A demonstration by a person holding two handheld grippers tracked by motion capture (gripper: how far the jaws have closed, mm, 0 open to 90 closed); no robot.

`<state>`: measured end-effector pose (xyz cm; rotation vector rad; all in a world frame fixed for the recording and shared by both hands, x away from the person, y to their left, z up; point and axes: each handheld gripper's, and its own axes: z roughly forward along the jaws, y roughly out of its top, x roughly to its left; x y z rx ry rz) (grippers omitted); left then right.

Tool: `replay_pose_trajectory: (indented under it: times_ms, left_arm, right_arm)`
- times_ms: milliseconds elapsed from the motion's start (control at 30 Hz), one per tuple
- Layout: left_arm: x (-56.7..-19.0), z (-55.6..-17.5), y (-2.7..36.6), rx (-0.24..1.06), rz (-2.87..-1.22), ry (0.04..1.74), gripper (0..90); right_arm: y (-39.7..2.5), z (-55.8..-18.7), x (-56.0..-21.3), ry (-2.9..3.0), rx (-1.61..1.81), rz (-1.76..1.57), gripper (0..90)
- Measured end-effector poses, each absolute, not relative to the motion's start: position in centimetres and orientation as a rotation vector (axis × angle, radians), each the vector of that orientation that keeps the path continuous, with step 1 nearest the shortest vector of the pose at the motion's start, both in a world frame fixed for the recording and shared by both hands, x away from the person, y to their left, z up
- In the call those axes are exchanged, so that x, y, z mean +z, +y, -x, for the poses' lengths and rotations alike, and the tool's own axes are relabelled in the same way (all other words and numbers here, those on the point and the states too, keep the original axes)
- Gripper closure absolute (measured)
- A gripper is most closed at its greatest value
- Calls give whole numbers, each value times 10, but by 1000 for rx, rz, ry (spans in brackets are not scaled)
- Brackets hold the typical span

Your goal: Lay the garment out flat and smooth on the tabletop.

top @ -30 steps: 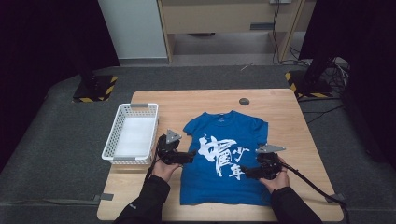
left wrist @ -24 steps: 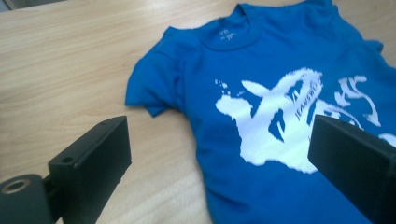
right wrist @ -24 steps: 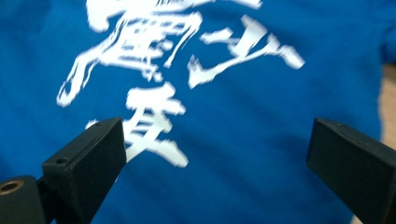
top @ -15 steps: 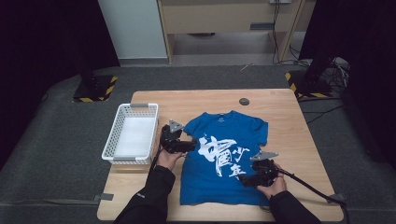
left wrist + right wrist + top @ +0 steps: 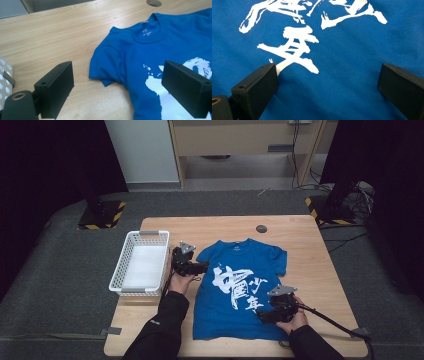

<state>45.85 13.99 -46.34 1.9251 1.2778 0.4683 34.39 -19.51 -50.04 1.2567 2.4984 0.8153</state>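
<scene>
A blue T-shirt (image 5: 240, 280) with white brush lettering lies flat on the wooden table (image 5: 300, 250), collar toward the far side. My left gripper (image 5: 200, 267) hovers at the shirt's left sleeve (image 5: 106, 65). It is open, and in the left gripper view (image 5: 118, 75) one jaw is over bare wood and the other over the print. My right gripper (image 5: 263, 315) is over the lower part of the shirt near the hem. It is open too, with its jaws (image 5: 327, 75) wide apart above the blue cloth (image 5: 352, 45) and the white lettering (image 5: 294, 47); nothing is held.
A white slotted basket (image 5: 142, 265) stands just left of my left gripper, and its rim (image 5: 3, 72) shows at the edge of the left gripper view. A round cable hole (image 5: 261, 228) is in the table beyond the collar. A black cable (image 5: 335, 322) trails from my right gripper.
My left gripper has moved away from the person, up to the shirt's left sleeve. My right gripper has moved toward the person and onto the shirt's lower part. Both stay open.
</scene>
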Motion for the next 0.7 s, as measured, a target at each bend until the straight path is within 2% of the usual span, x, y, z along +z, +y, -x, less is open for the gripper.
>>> replay_pose_trajectory:
  times_ms: [567,700]
  left_arm:
    - [-489,-486,133,486,-1915,1351,149]
    - [-502,-493,137,453,-1889,1411,165]
  right_arm:
    - [-203,-342,-501,2520,837,-1218,22]
    - [-203,-342,-501,2521,837,-1218,21]
